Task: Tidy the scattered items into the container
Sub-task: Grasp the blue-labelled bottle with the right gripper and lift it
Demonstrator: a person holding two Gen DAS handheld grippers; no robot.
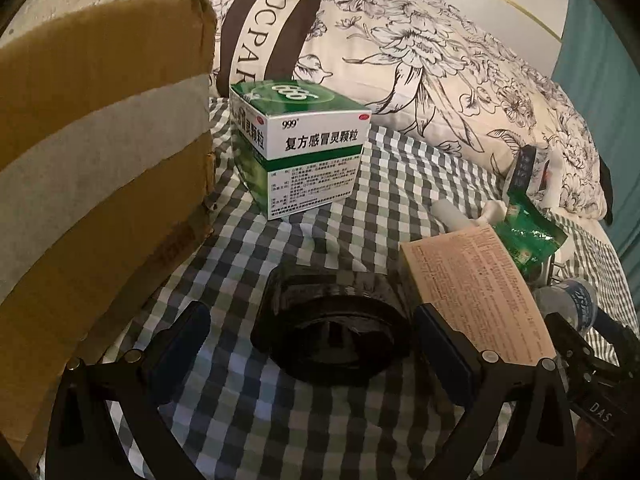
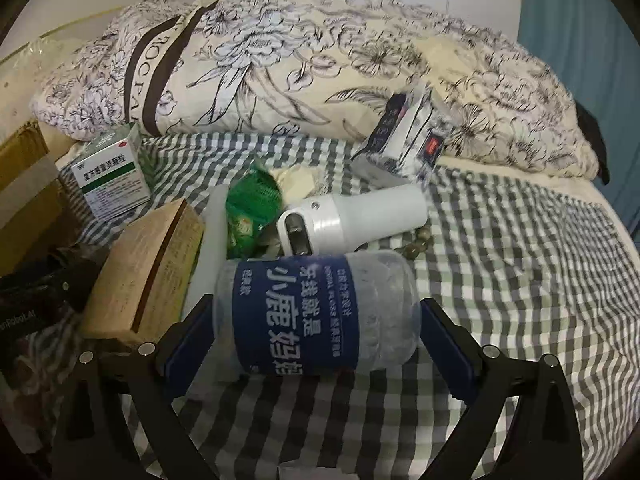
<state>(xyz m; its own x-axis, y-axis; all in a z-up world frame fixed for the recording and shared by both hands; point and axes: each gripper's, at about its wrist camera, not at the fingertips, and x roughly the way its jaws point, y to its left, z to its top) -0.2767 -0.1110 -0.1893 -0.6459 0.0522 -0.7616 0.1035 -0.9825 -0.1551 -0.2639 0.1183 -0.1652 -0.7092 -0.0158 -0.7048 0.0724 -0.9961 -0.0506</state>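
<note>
In the left wrist view my left gripper [image 1: 312, 344] is open around a black roll of bags [image 1: 332, 332] lying on the checked bedsheet; its pads [image 1: 444, 344] stand clear of the roll. The cardboard box [image 1: 92, 184] stands at the left. A green-and-white medicine box [image 1: 304, 148] sits beyond the roll. In the right wrist view my right gripper [image 2: 316, 336] has its pads at both ends of a clear floss-pick jar with a blue label [image 2: 316, 312], lying on its side; grip contact looks made.
A tan carton [image 2: 148, 276], a green packet [image 2: 250, 208], a white shaver-like device [image 2: 352, 220], a dark-and-white box [image 2: 404, 140] and beads lie scattered on the sheet [image 2: 500, 280]. A floral duvet [image 2: 320, 68] is heaped behind. A teal curtain hangs at the right.
</note>
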